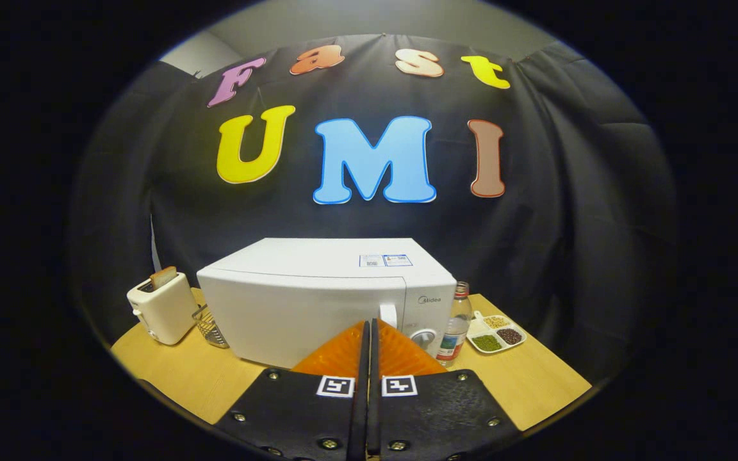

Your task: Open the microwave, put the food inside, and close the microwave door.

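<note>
gripper closed, empty, before one shut microwave mid-table; one toaster and basket left; one bottle and tray, seemingly four compartments, right.

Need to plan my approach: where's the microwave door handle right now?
In the gripper view, the white handle stands on the microwave front beside its control panel, just beyond the tips of the shut tongs.
</note>
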Demonstrator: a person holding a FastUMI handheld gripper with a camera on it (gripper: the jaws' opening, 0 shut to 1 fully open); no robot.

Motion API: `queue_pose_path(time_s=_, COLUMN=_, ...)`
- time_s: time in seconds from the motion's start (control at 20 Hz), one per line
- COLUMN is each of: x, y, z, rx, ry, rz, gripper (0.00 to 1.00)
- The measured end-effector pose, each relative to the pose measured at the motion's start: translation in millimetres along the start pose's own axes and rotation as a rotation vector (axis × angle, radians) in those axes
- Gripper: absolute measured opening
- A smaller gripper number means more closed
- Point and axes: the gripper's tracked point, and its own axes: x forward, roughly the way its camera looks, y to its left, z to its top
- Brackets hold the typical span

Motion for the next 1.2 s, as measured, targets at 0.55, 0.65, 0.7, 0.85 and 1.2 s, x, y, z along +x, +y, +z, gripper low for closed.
queue_pose_path(time_s=0.55, x=-145.4, y=-10.4, z=9.5, rx=0.053, ry=-0.087, rz=-0.012, gripper=0.3)
queue_pose_path(time_s=0.65, x=-159.6, y=-12.9, z=14.5, rx=0.052, ry=-0.112, rz=-0.026, gripper=0.58)
queue_pose_path(time_s=0.7, x=-164.6, y=-10.7, z=14.5, rx=0.055, ry=-0.116, rz=-0.023, gripper=0.62)
queue_pose_path(time_s=0.85, x=-175.5, y=-7.8, z=17.2, rx=0.058, ry=-0.122, rz=-0.023, gripper=0.99)
queue_pose_path(time_s=1.2, x=-187.3, y=0.1, z=30.1, rx=0.059, ry=-0.155, rz=-0.001, gripper=0.99)
